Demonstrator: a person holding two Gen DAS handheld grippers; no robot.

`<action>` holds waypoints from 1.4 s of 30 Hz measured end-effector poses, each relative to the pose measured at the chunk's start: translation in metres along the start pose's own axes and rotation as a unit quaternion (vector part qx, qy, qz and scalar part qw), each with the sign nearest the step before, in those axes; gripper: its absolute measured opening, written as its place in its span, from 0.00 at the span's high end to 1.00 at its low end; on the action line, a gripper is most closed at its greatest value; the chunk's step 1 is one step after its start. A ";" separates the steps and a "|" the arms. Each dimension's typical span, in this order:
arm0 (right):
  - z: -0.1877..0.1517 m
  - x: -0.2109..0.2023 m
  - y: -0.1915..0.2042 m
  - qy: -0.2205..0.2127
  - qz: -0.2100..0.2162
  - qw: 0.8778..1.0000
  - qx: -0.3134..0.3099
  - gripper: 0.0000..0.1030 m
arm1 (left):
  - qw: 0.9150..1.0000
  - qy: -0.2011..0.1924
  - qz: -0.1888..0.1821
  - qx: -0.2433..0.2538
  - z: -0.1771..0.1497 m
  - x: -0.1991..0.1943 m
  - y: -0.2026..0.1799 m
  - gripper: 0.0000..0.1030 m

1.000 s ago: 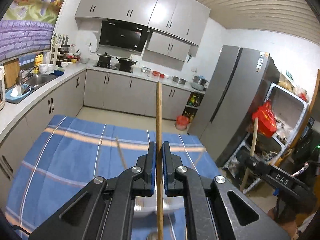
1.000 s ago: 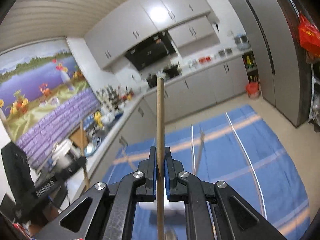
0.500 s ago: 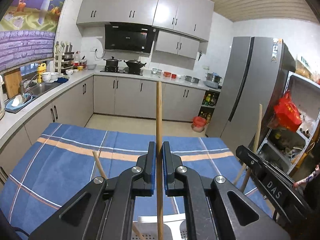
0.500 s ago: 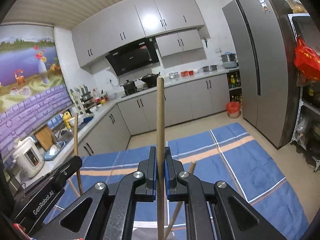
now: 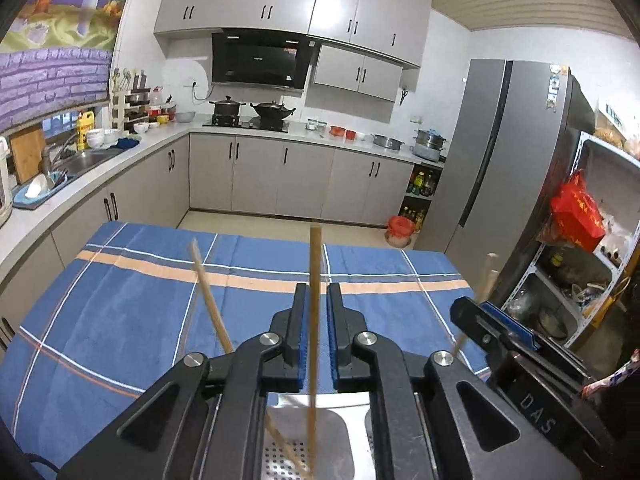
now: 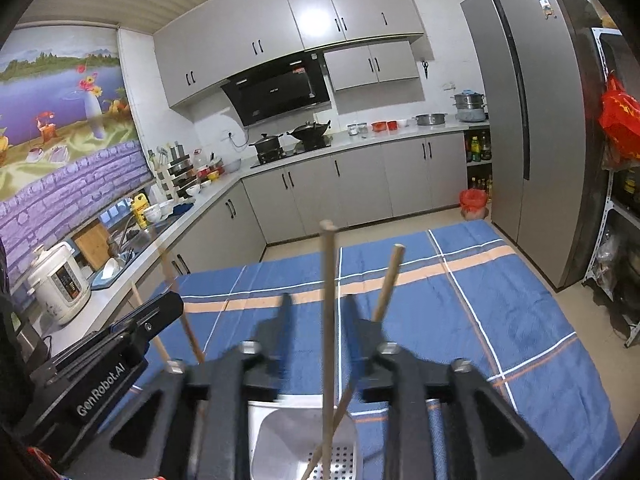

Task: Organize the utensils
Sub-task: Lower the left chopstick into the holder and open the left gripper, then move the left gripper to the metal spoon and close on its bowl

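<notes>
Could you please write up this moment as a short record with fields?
surface: blue striped cloth
holder: white, perforated bottom, below both grippers
left gripper: slightly open, not pressing
left chopstick: upright between the jaws, lower end in the holder
right gripper: open; jaws have just been opening
right chopstick: loose between the jaws, lower end in the holder
also in holder: leaning chopstick

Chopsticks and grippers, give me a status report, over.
Left gripper jaws just eased apart, chopstick between. Right gripper just opened, its chopstick loose, standing in the white holder. Nothing blocking.
</notes>
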State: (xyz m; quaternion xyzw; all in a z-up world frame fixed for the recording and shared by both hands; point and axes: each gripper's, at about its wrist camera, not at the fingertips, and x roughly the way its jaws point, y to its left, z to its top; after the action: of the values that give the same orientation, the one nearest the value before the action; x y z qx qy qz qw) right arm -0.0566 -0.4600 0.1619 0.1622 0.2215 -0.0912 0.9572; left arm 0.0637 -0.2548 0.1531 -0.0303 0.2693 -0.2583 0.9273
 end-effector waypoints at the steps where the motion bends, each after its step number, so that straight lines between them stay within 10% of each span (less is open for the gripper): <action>1: 0.000 -0.002 0.000 -0.001 0.000 1.000 -0.001 0.67 | 1.000 0.000 0.000 -0.002 0.000 -0.003 0.002 0.89; 11: 0.006 -0.064 0.003 -0.025 0.006 1.000 -0.015 0.57 | 1.000 -0.017 0.007 -0.024 0.009 -0.061 0.010 0.84; 18: -0.027 -0.120 -0.032 0.021 -0.007 1.000 -0.011 0.42 | 0.998 -0.031 0.026 -0.039 -0.002 -0.133 0.023 0.62; 29: -0.172 -0.155 -0.077 0.255 0.082 0.963 0.002 0.44 | 0.987 0.156 -0.010 -0.041 -0.099 -0.127 0.042 0.60; 42: -0.204 -0.134 -0.050 0.293 0.117 0.948 -0.045 0.61 | 0.966 0.255 -0.034 -0.038 -0.150 -0.074 0.034 0.60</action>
State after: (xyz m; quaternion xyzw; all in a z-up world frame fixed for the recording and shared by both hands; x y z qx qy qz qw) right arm -0.2683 -0.4212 0.0364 0.1628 0.4758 0.0828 0.8604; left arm -0.0510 -0.1761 0.0537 -0.0081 0.5050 -0.2784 0.8169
